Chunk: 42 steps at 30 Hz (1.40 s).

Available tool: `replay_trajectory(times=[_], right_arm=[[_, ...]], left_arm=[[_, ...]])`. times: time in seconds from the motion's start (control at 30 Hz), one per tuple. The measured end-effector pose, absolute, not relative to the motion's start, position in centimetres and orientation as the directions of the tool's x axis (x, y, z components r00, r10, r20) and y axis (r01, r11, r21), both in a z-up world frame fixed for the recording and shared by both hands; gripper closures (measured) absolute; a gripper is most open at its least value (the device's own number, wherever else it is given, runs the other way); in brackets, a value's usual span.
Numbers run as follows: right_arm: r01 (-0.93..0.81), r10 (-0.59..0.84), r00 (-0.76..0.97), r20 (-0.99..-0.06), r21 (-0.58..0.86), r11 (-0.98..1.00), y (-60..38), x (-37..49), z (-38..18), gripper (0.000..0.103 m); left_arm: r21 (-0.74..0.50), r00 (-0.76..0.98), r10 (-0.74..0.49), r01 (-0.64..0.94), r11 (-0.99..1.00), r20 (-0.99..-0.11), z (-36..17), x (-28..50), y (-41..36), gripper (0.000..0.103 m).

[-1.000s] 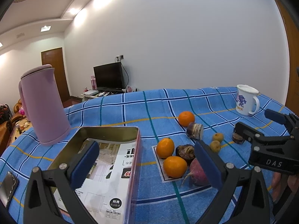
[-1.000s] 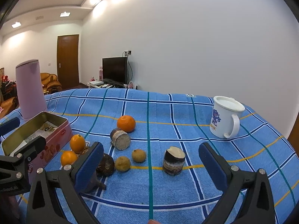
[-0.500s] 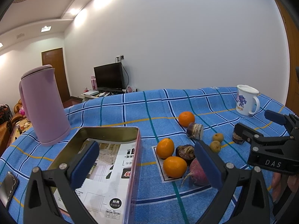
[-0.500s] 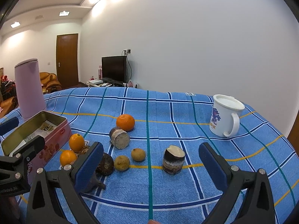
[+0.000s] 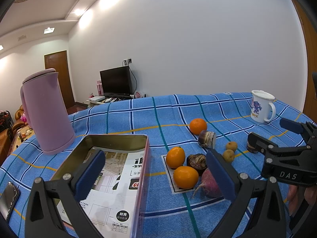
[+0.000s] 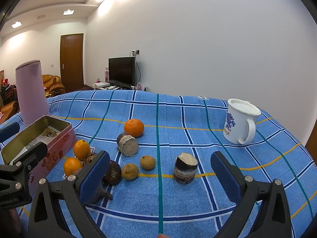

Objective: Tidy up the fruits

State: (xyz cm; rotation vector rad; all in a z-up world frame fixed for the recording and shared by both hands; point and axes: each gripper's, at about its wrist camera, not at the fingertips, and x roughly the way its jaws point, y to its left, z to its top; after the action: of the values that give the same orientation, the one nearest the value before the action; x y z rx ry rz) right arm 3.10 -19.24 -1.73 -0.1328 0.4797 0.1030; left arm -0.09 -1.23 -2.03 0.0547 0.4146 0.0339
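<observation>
My left gripper (image 5: 156, 174) gapes wide, empty, over the tin (image 5: 111, 140). My right gripper (image 6: 158, 172) too; oranges (image 6: 134, 127) at eleven o'clock

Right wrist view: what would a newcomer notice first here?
The bright oranges clustered left of centre on the blue checked cloth, beside an open tin. Then the white mug at far right and the tall pink jug at far left.

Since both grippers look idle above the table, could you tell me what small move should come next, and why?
Probably lower the open right gripper onto the upright dark-skinned cut stalk piece. It stands between the jaws, apart from the other produce, and the open pink rectangular tin holds only a printed paper sheet.
</observation>
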Motion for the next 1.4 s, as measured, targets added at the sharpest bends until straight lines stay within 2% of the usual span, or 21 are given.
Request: replay_trajectory(times=[0.37,0.63,0.7,0.93,1.1,1.13,1.2,1.27,1.33,1.4], right_arm=[[-0.112,0.068,0.880,-0.469,-0.065,0.992,-20.0,3.2,-1.7,0.001],[-0.006,-0.005,0.878,-0.478,-0.022,1.000,-23.5,3.7,-1.7,0.001],[0.002,-0.009,0.875,-0.483,-0.014,1.000,-24.2,3.9,-1.7,0.001],[0.012,0.004,0.864,-0.503,0.029,1.000,-25.9,4.3,-1.8,0.002],[0.008,0.020,0.856,-0.517,0.051,0.999,-26.3,4.5,-2.0,0.002],[0.008,0.020,0.853,-0.522,0.052,0.999,-26.2,4.6,-2.0,0.002],[0.005,0.026,0.848,-0.529,0.056,0.998,-26.3,4.9,-2.1,0.006],[-0.010,0.044,0.842,-0.538,0.065,0.998,-26.3,5.2,-2.3,0.019],[-0.023,0.060,0.828,-0.557,0.073,0.997,-26.3,5.8,-2.5,0.022],[-0.035,0.076,0.814,-0.575,0.081,0.996,-26.3,6.5,-2.7,0.022]], left_arm=[[0.051,0.913,0.052,-0.035,0.998,-0.404,-2.1,-0.1,-0.8,0.000],[0.042,0.905,-0.028,0.051,0.998,-0.425,-1.9,-0.4,-2.7,0.001],[0.053,0.896,-0.063,0.095,0.994,-0.439,-1.9,-0.4,-3.9,0.006],[0.048,0.817,-0.155,0.218,0.975,-0.556,-3.1,1.5,-7.4,0.041],[0.012,0.748,-0.196,0.263,0.965,-0.634,-4.3,2.8,-8.4,0.044],[0.014,0.736,-0.196,0.269,0.963,-0.648,-4.5,3.0,-8.6,0.049],[0.020,0.740,-0.182,0.255,0.967,-0.648,-4.5,3.0,-8.6,0.056],[0.025,0.741,-0.182,0.259,0.965,-0.646,-4.6,3.0,-8.5,0.058],[0.015,0.741,-0.190,0.260,0.966,-0.645,-4.6,2.8,-8.3,0.058],[-0.009,0.741,-0.209,0.265,0.964,-0.638,-4.4,2.9,-7.9,0.064]])
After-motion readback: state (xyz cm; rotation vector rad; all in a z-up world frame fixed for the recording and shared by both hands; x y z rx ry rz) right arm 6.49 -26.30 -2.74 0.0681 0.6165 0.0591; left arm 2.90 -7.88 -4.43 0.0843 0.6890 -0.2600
